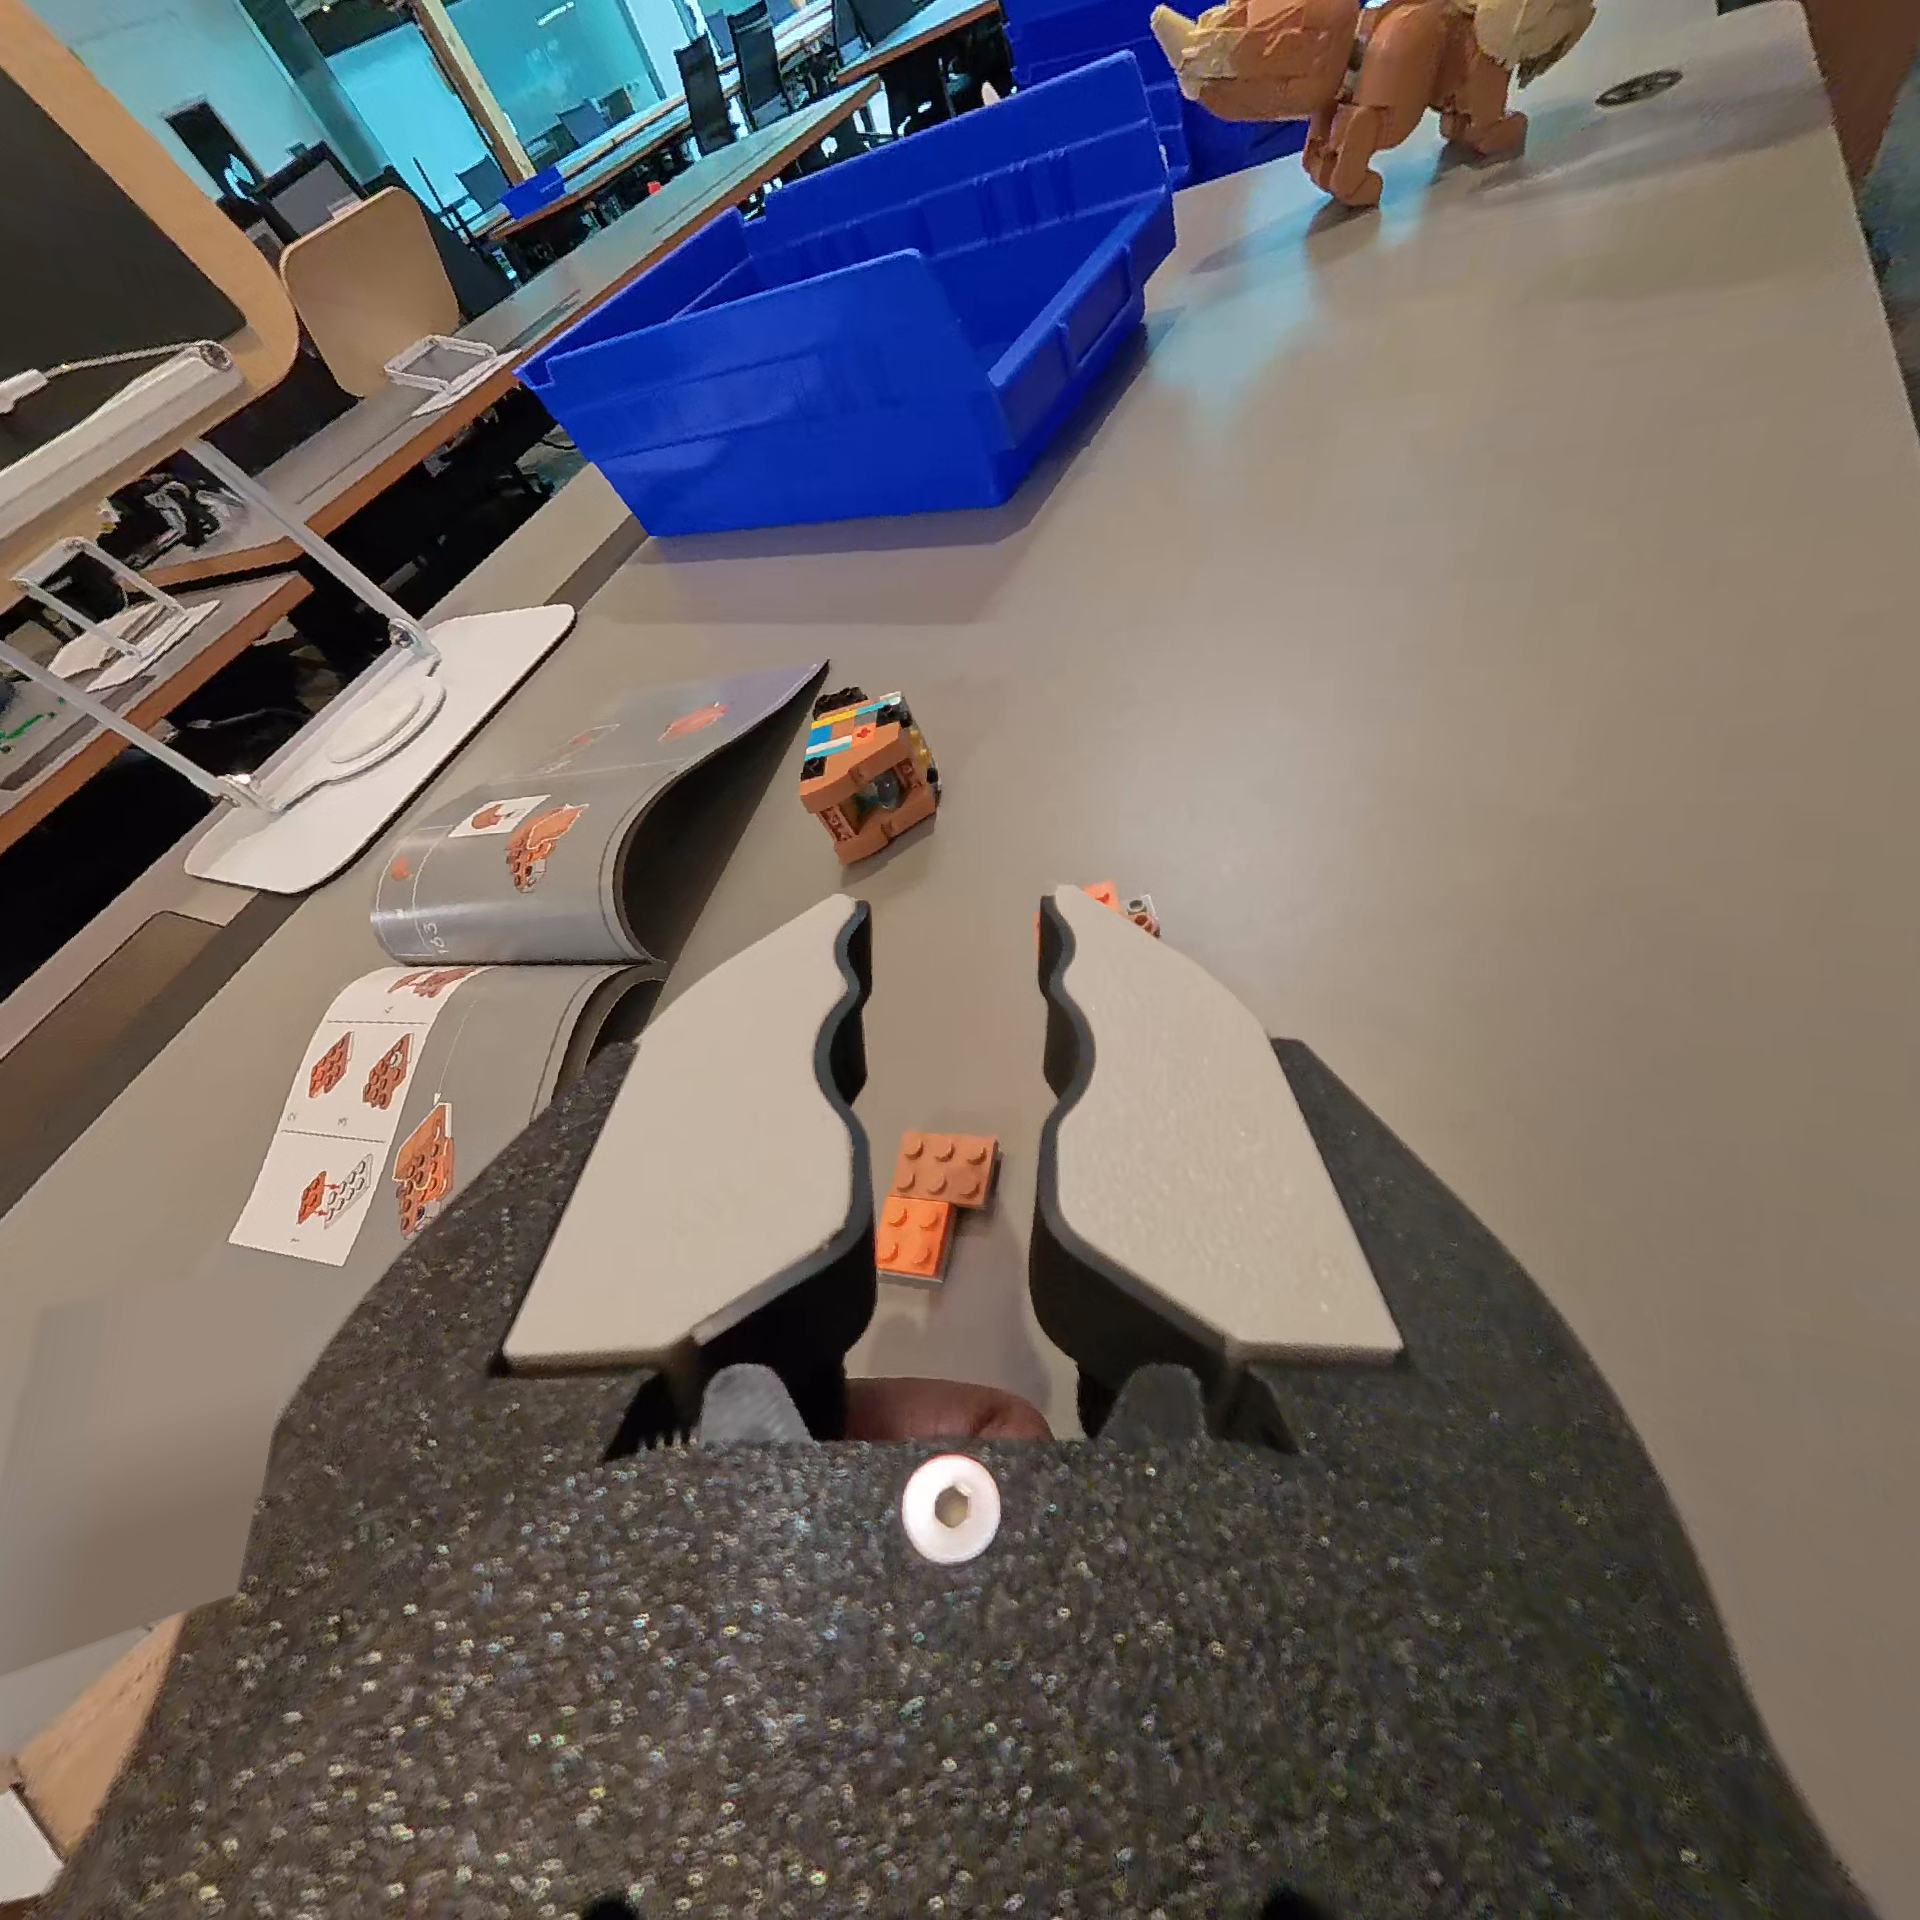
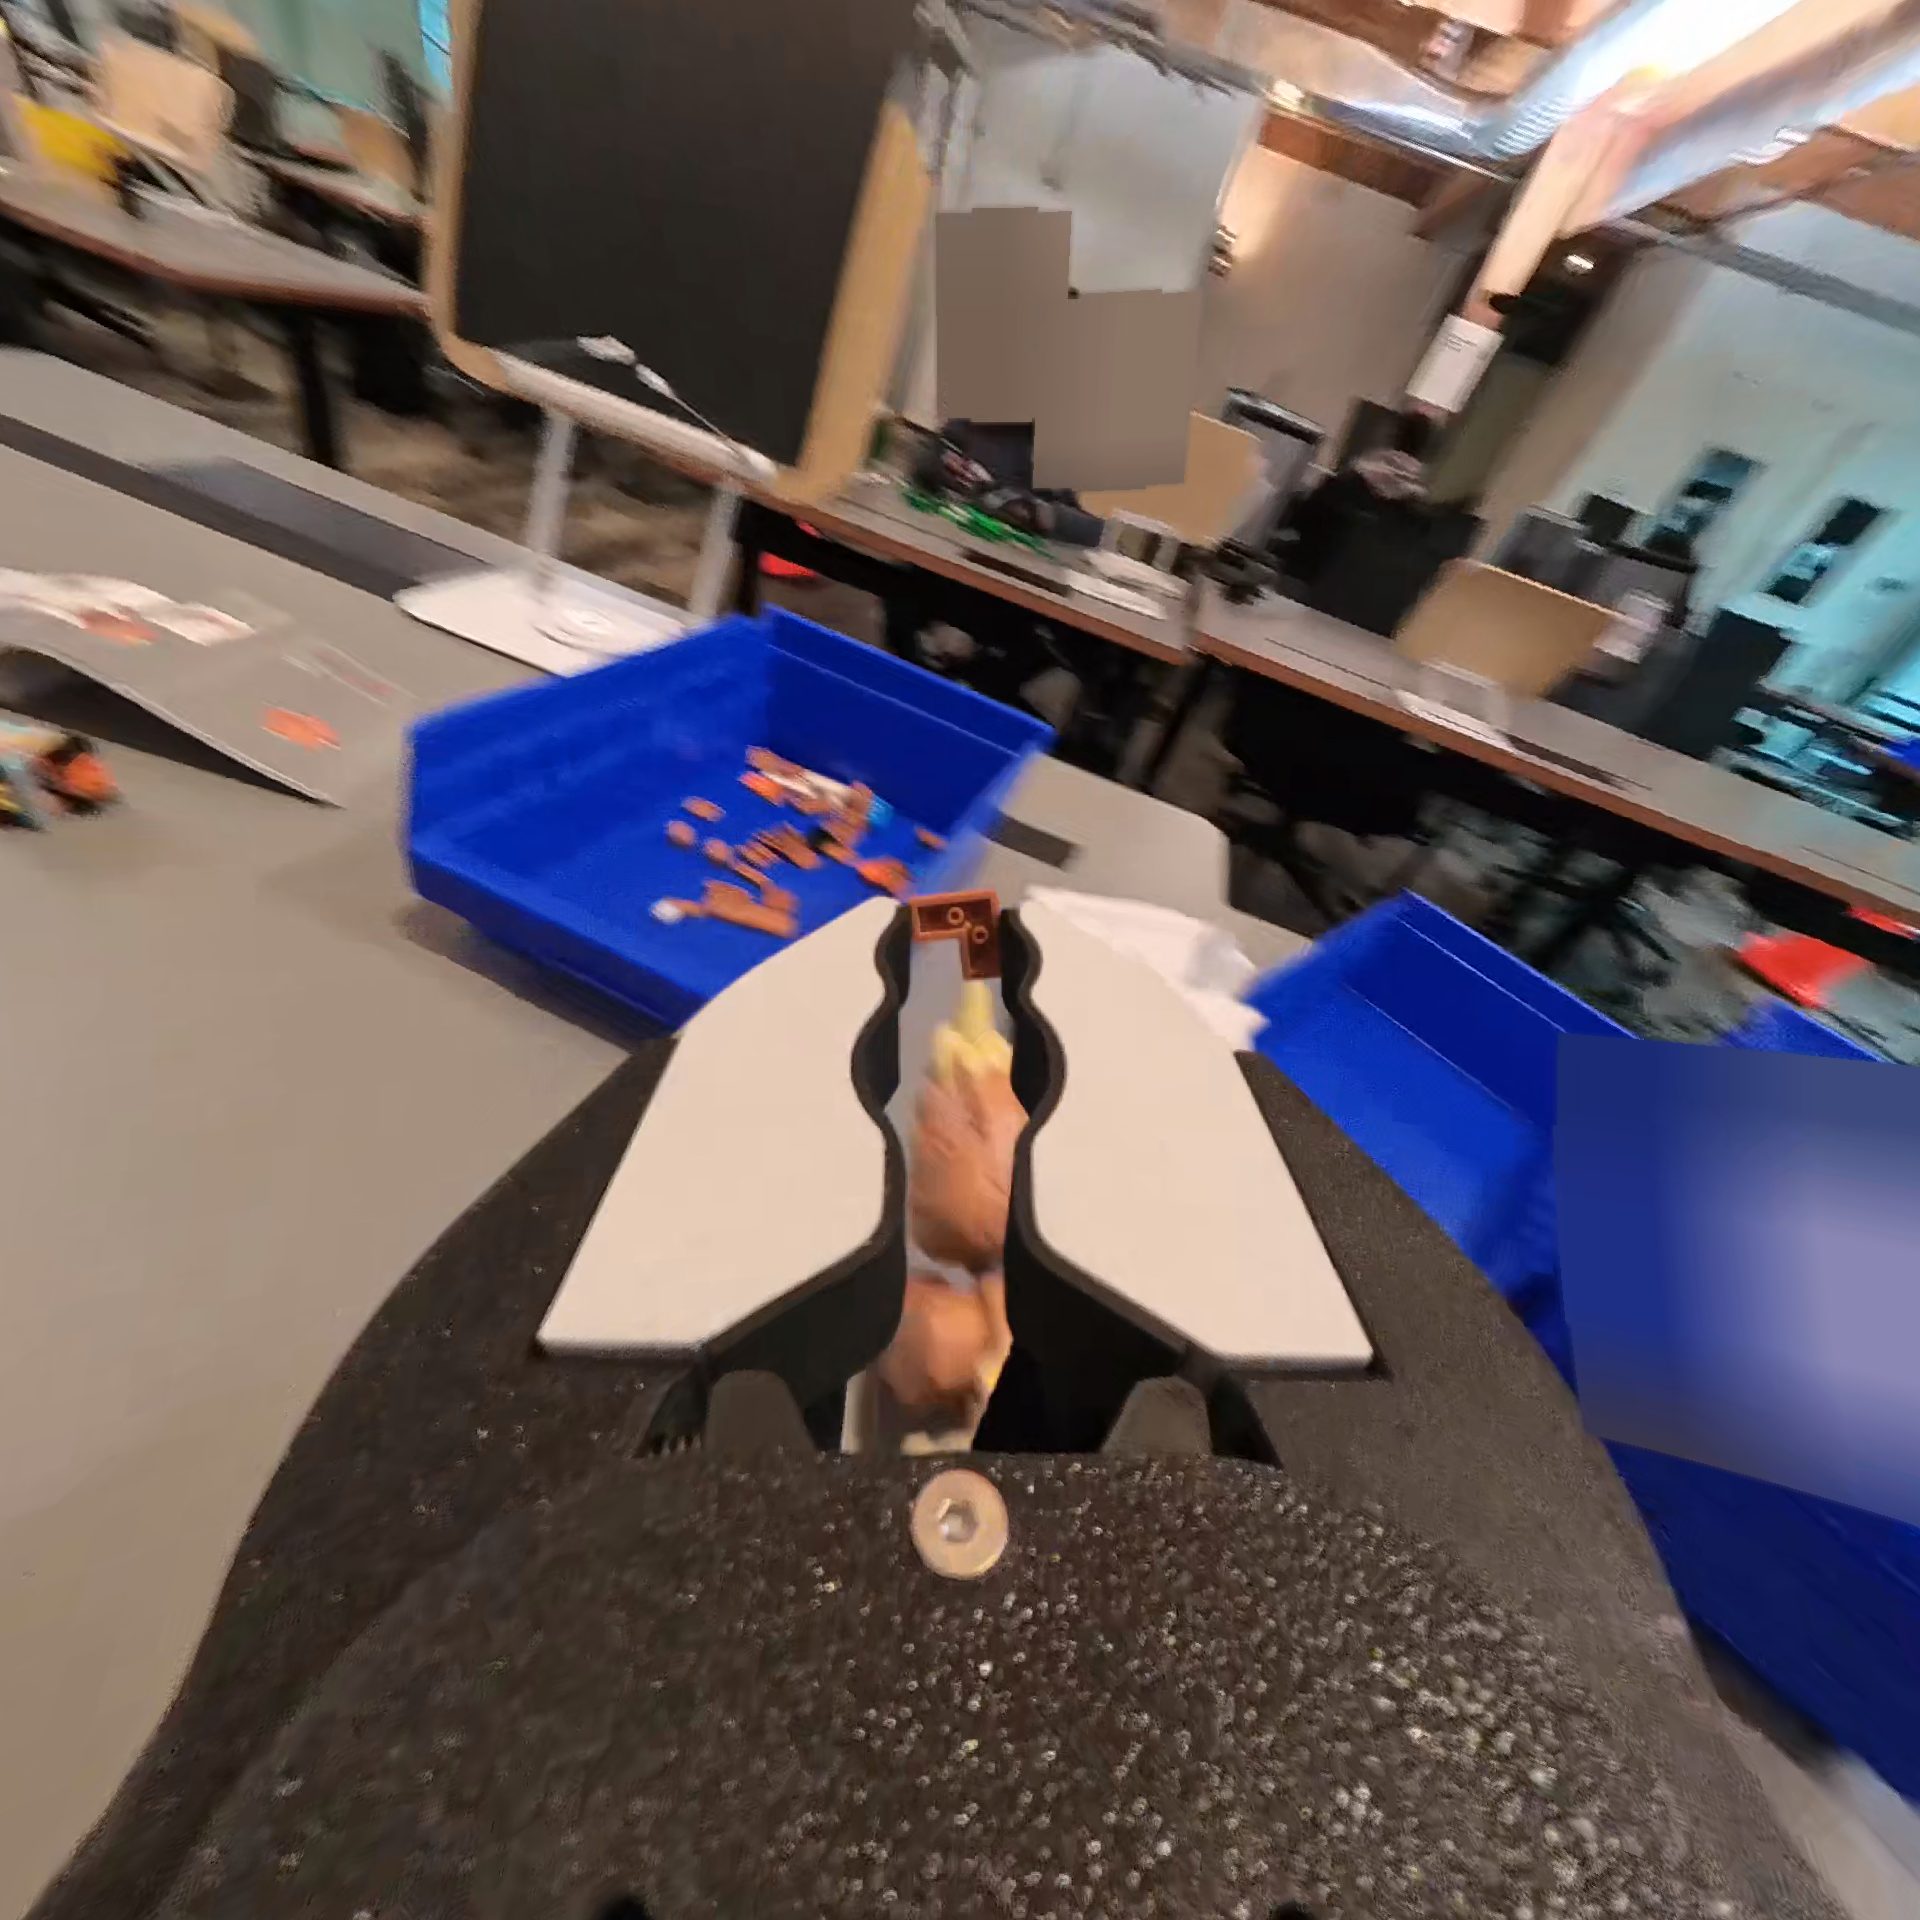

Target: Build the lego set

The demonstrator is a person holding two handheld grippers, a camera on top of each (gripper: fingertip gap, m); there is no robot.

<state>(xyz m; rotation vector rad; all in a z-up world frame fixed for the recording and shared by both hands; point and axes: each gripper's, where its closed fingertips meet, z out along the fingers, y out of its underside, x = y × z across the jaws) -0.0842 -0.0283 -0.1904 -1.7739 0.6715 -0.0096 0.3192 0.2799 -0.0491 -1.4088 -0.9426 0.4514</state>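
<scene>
You have a grey table [image 1: 1455, 623] under everything. At its left edge stands a lamp base [image 1: 416, 727], a flat white plate with a slanted metal arm rising from it. Behind that hangs a dark panel [image 2: 665, 208] with a pale wooden rim. Farther off you see more long desks [image 2: 1351, 665] and a tan chair [image 1: 364, 291]. At the desk beyond, a person [image 2: 1371, 530] in dark clothing seems to be seated, though the right wrist view is too blurred to be sure.
</scene>
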